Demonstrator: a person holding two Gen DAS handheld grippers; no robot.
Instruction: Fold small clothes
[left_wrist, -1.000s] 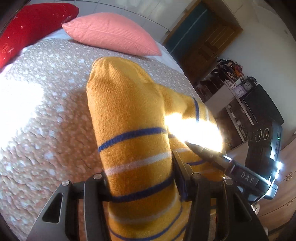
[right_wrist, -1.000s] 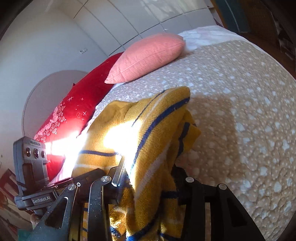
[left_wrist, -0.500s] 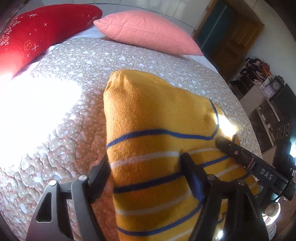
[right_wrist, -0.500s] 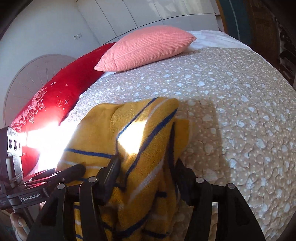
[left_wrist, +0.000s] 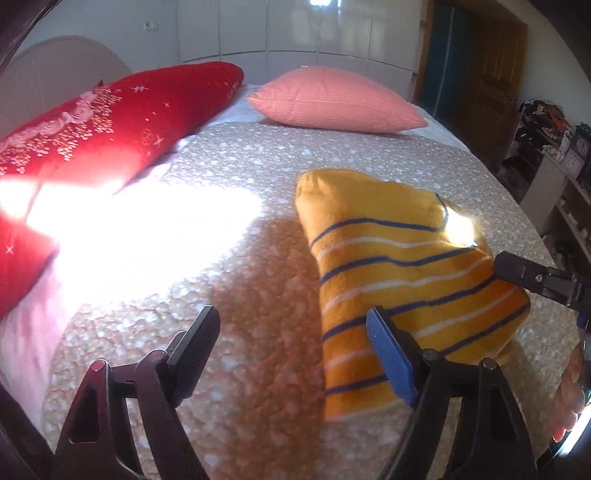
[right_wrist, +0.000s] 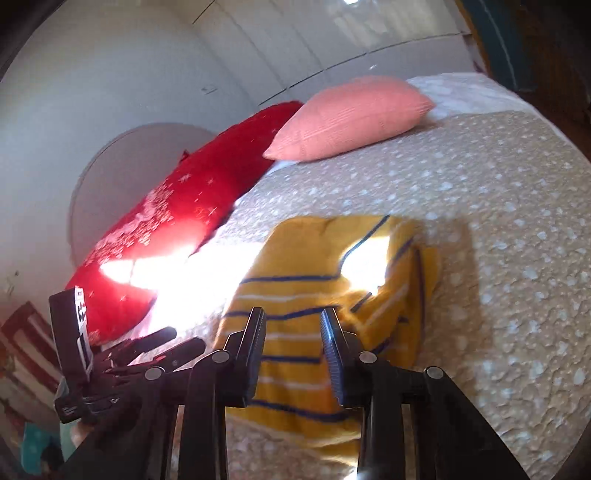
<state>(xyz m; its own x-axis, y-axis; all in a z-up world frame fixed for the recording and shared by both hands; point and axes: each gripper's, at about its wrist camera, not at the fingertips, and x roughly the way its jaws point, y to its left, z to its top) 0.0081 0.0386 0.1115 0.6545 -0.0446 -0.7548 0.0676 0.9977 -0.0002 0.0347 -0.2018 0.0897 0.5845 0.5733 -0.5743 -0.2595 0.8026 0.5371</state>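
Observation:
A folded yellow garment with blue and white stripes lies on the speckled bedspread. My left gripper is open and empty, just left of the garment, its right finger over the garment's near edge. In the right wrist view the same garment lies ahead. My right gripper is open and empty, held just above the garment's near part. The right gripper's tip shows at the garment's right side in the left wrist view.
A red embroidered pillow and a pink pillow lie at the head of the bed. A wooden door and cluttered shelves stand to the right. Bright sunlight falls on the bedspread at left.
Both grippers have let go of the garment and pulled back. The garment now lies folded on the bed instead of hanging between the fingers.

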